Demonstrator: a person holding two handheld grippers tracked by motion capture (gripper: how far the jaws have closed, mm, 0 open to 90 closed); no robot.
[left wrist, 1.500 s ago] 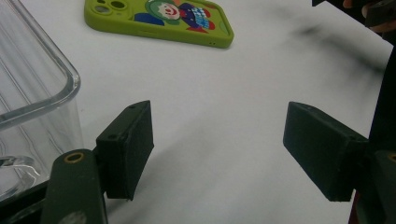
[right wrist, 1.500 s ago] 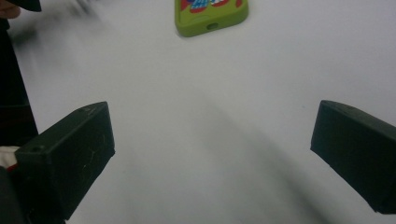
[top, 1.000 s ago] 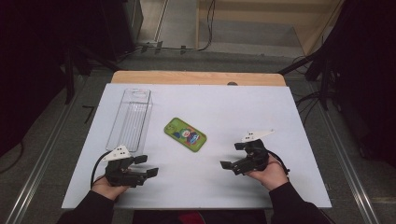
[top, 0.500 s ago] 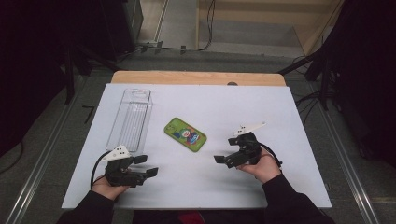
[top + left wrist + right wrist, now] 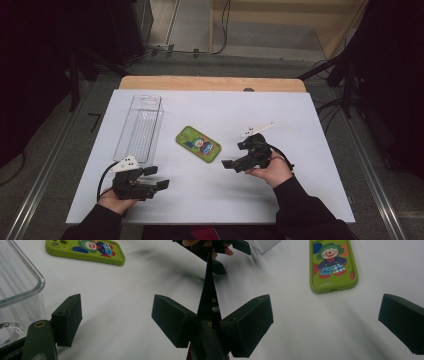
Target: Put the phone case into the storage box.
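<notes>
The right gripper [image 5: 227, 164] is hovering with its fingers spread wide and empty, the green phone case [image 5: 332, 265] lying flat just ahead of them; the left gripper [image 5: 160, 179] is gaping beside the clear tray [image 5: 140, 127]

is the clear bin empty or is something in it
Empty. The high view shows bare ribbed bottom through the clear bin; the green phone case lies outside it on the white table.

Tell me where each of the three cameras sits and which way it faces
High view: above the table's near side, facing forward and down; both hands, left gripper, right gripper.
Left gripper view: rides that gripper, facing past its open jaws at the clear box.
Right gripper view: faces between its open jaws.
All share the green phone case.
</notes>
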